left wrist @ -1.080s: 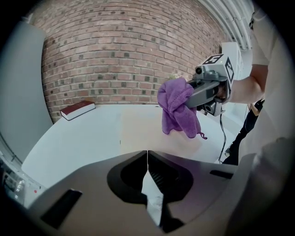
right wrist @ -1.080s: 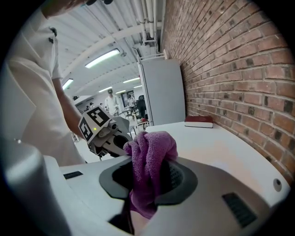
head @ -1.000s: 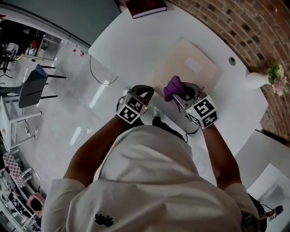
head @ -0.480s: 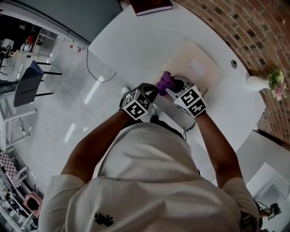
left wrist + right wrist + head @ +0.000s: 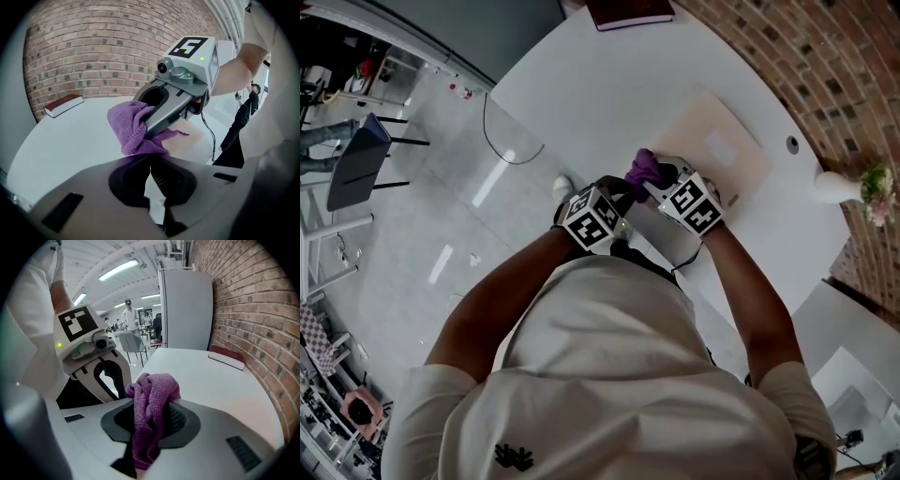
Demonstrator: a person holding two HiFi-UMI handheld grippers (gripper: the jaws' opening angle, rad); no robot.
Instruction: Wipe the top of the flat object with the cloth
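A pale beige flat board (image 5: 717, 141) lies on the white table (image 5: 581, 84). My right gripper (image 5: 652, 184) is shut on a bunched purple cloth (image 5: 641, 170), which sits at the board's near left corner. That cloth (image 5: 152, 392) bulges out between the right gripper's (image 5: 150, 401) jaws. In the left gripper view the cloth (image 5: 129, 126) hangs from the right gripper (image 5: 143, 125) just above the tabletop. My left gripper (image 5: 619, 190) is close beside it on the left, shut with nothing in it; its jaws (image 5: 151, 165) point at the cloth.
A dark red book (image 5: 630, 12) lies at the table's far edge. A white vase with flowers (image 5: 848, 185) stands at the right by the brick wall (image 5: 825, 56). A round hole (image 5: 793, 143) is in the tabletop. The table edge runs just below my grippers.
The right gripper has carried the cloth leftward along the board's near edge to its corner. The two grippers have drawn closer together.
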